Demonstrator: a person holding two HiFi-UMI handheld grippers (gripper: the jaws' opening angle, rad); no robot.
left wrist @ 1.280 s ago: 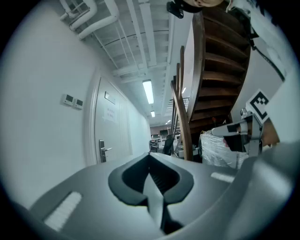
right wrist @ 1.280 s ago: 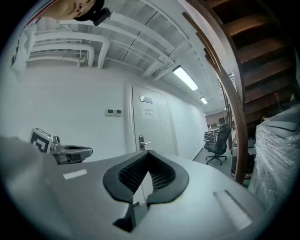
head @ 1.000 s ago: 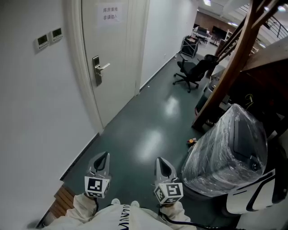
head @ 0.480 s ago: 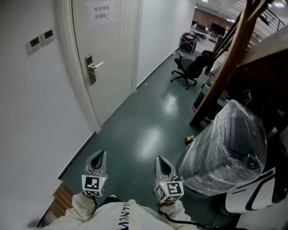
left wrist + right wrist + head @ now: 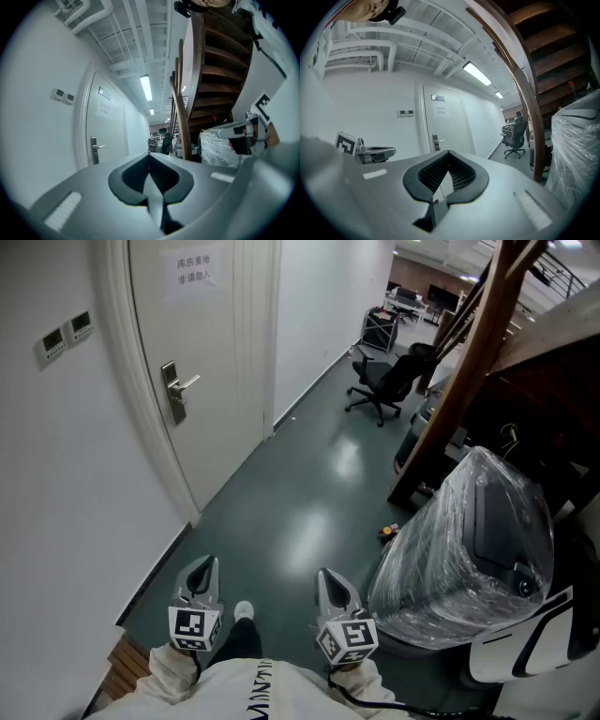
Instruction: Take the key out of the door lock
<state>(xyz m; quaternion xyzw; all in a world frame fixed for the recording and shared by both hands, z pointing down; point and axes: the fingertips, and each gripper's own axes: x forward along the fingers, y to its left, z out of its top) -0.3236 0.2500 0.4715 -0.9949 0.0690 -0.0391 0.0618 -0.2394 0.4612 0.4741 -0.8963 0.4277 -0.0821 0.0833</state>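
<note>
The white door (image 5: 211, 343) stands at the left of the corridor, several steps ahead. Its metal lock plate with a lever handle (image 5: 173, 392) is small in the head view; no key can be made out on it at this distance. The lock plate (image 5: 94, 150) also shows in the left gripper view, and the lock plate (image 5: 435, 142) in the right gripper view. My left gripper (image 5: 208, 565) and right gripper (image 5: 329, 577) are held low near my body, both shut and empty, far from the door. The left gripper (image 5: 150, 161) and right gripper (image 5: 447, 159) have their jaws together.
A bulky object wrapped in plastic film (image 5: 469, 540) stands at the right, beside a slanting wooden stair beam (image 5: 455, 390). A black office chair (image 5: 380, 381) sits farther down the dark green floor. Two wall control panels (image 5: 64, 332) flank the door. A small object (image 5: 385, 532) lies on the floor.
The door and lock have drifted left and lower in the head view as I walk forward. A white shoe has come into sight between the grippers. Both grippers stay shut.
</note>
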